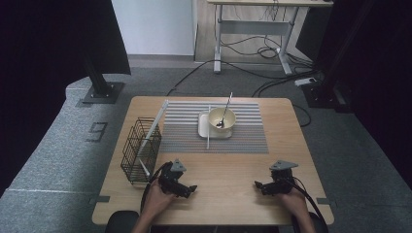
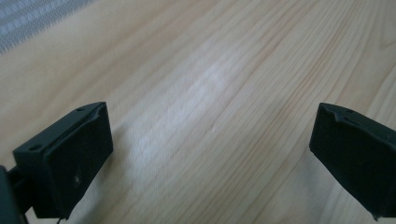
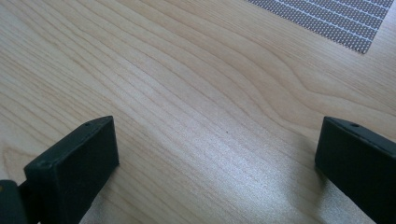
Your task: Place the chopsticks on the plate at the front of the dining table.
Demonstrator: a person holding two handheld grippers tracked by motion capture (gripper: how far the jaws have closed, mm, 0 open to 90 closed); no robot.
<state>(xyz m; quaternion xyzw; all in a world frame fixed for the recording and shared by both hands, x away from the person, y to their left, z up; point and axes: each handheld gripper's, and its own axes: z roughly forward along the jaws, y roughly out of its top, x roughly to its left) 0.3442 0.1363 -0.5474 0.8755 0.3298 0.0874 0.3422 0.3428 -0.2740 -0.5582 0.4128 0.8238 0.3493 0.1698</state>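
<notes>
both claws, left claw (image 1: 193, 188) and right claw (image 1: 258, 185), rest spread on the wooden table (image 1: 228, 189) over grey carpet (image 1: 53, 150).

Your left gripper (image 1: 190, 189) lay low on the bare wood near the table's front edge, just beside the wire basket (image 1: 140, 149), jaws spread wide with nothing between them. Your right gripper (image 1: 259, 185) rested well apart from it, equally agape.

Both grippers are black: the left gripper (image 1: 191, 188) and the right gripper (image 1: 257, 185) rest on a pale, wavy-grained wooden table (image 1: 228, 194). Ahead of them lie a grey-and-white striped mat (image 1: 248, 133), a cream bowl (image 1: 222, 119) and, beside the left gripper, a dark wire basket (image 1: 138, 150).
</notes>
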